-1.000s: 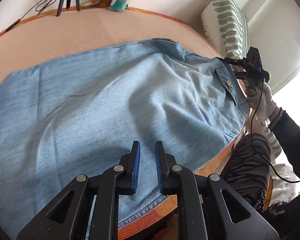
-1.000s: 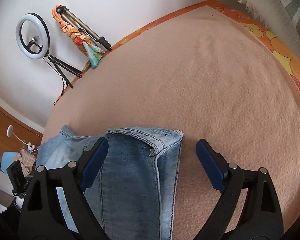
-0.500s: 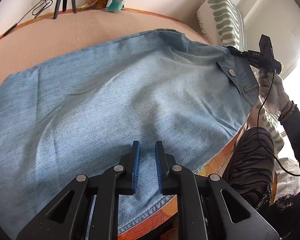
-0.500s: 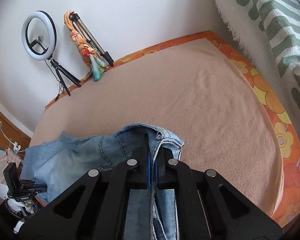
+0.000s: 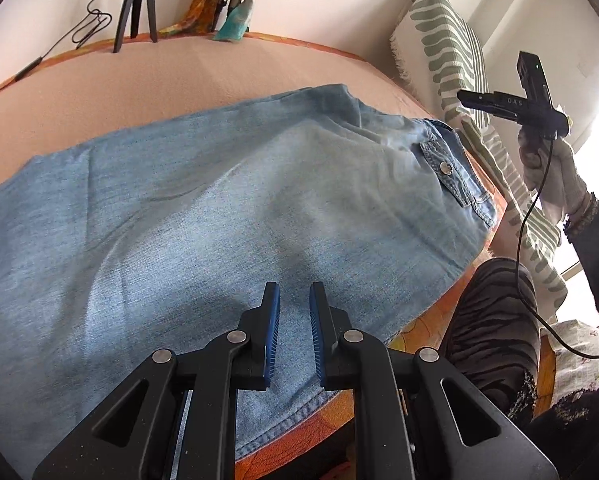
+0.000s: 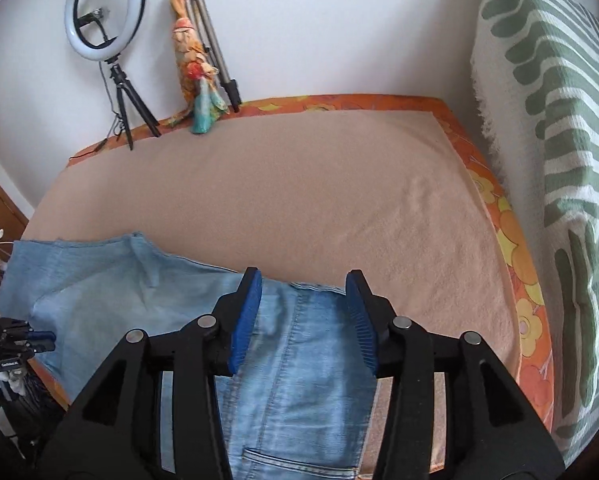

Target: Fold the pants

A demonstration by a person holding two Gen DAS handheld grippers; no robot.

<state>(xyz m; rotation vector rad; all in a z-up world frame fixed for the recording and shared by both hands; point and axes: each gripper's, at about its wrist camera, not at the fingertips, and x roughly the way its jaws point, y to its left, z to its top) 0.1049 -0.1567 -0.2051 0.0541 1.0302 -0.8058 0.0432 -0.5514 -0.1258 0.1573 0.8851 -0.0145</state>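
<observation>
Denim pants [image 5: 227, 208] spread flat, "DAS" on right hand-held gripper [image 5: 465, 99]

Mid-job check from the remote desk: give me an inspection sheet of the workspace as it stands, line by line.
Surface: peach blanket over a bed with an orange floral border.
Job's things: light blue jeans lie spread flat along the near edge; waistband toward the striped pillow, button pocket flap facing up.
Clutter: nothing seen on the blanket.
Grippers: left gripper hovers over the leg fabric, fingers slightly apart, holding nothing; right gripper is open above the waistband, clear of the denim.
Cables: black cable hangs from the right gripper; another cable runs by the far wall.
Surroundings: ring light on tripod, folded tripod, doll, green-striped pillow.
</observation>
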